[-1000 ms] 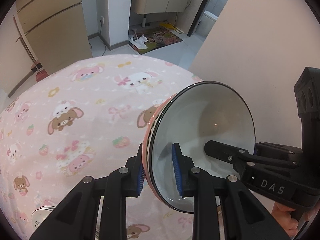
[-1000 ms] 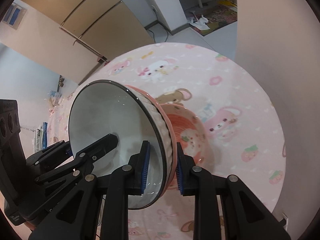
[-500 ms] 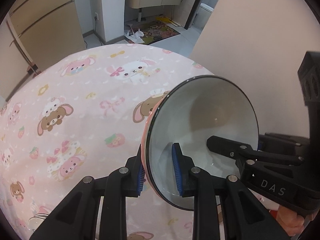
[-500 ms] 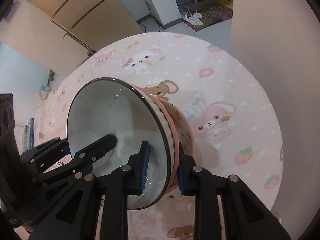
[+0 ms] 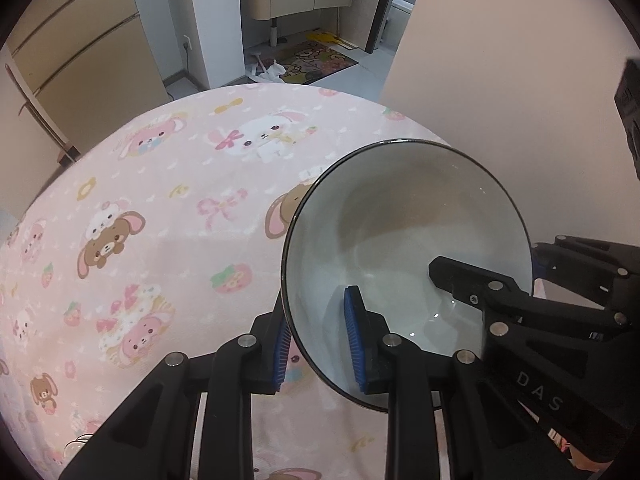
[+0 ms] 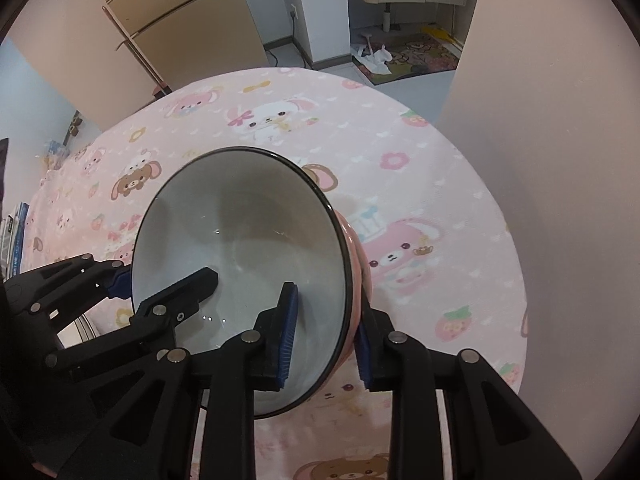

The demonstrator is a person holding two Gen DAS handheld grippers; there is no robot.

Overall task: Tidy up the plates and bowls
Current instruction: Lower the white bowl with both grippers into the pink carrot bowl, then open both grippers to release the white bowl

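Observation:
A bowl point(image 5: 400, 220), pale grey inside with a dark rim and pink ribbed outside, hangs tilted just above the pink cartoon tablecloth point(image 5: 160, 200). My left gripper point(image 5: 318, 340) is shut on its near rim, one blue pad inside and one outside. In the right wrist view the same bowl point(image 6: 240, 220) is pinched by my right gripper point(image 6: 326, 336) on the opposite rim. Each gripper shows in the other's view: the right gripper point(image 5: 496, 276) at the far right, the left gripper point(image 6: 160, 284) at the left. A pink wall point(image 6: 356, 252) shows under the rim; whether it belongs to a second bowl I cannot tell.
The round table's far edge point(image 6: 360, 80) drops to a tiled floor with a mat point(image 5: 316, 60). A plain wall point(image 5: 500, 80) stands close on the right. A small glass item point(image 5: 76, 446) lies at the table's near left. Tall cabinets point(image 6: 180, 20) stand behind.
The bowl has sunk toward the table and tipped flatter, its opening facing up more. The patterned orange bowl seen beneath it a second ago is now hidden behind it.

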